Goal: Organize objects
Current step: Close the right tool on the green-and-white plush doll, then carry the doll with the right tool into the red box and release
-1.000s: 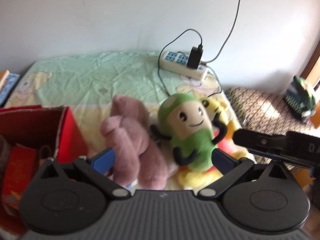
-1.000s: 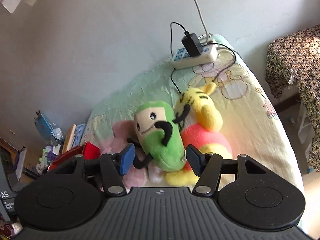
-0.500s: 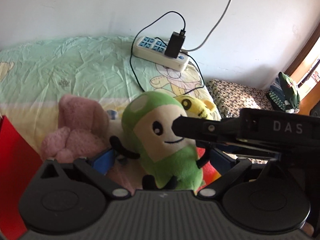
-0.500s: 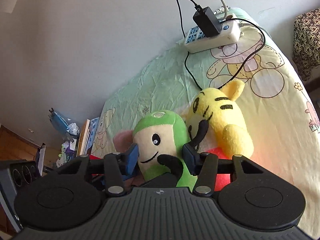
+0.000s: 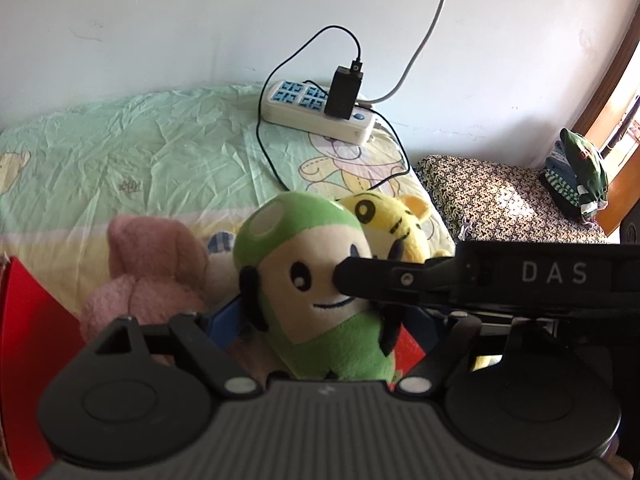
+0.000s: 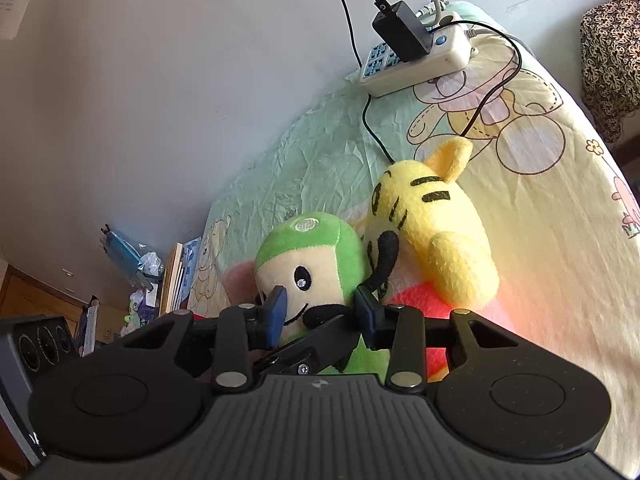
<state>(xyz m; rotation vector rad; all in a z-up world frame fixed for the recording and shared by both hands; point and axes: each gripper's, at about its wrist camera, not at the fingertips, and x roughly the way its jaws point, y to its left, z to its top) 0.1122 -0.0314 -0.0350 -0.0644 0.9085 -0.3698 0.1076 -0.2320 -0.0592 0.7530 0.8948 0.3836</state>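
Observation:
A green mushroom plush [image 5: 316,280] sits upright on the bed between a pink plush [image 5: 152,280] and a yellow tiger plush [image 5: 396,220]. My left gripper [image 5: 328,324] straddles its body, jaws closing; a sliver of red still shows beside the right pad. My right gripper [image 6: 322,308] is closing too, its blue pads pressing into the lower face of the green plush [image 6: 312,256]. In the left wrist view a black right-gripper finger [image 5: 400,280] crosses the plush's face. The tiger plush [image 6: 436,240] leans against its right side.
A red box [image 5: 28,320] stands at the left edge. A white power strip [image 5: 316,114] with a black charger and trailing cable lies at the back by the wall. A patterned cloth-covered seat [image 5: 500,200] adjoins the bed [image 5: 140,152] on the right.
Both grippers came forward and down onto the green plush, and both pairs of jaws narrowed around it. The right gripper's finger now lies across the plush's face in the left wrist view.

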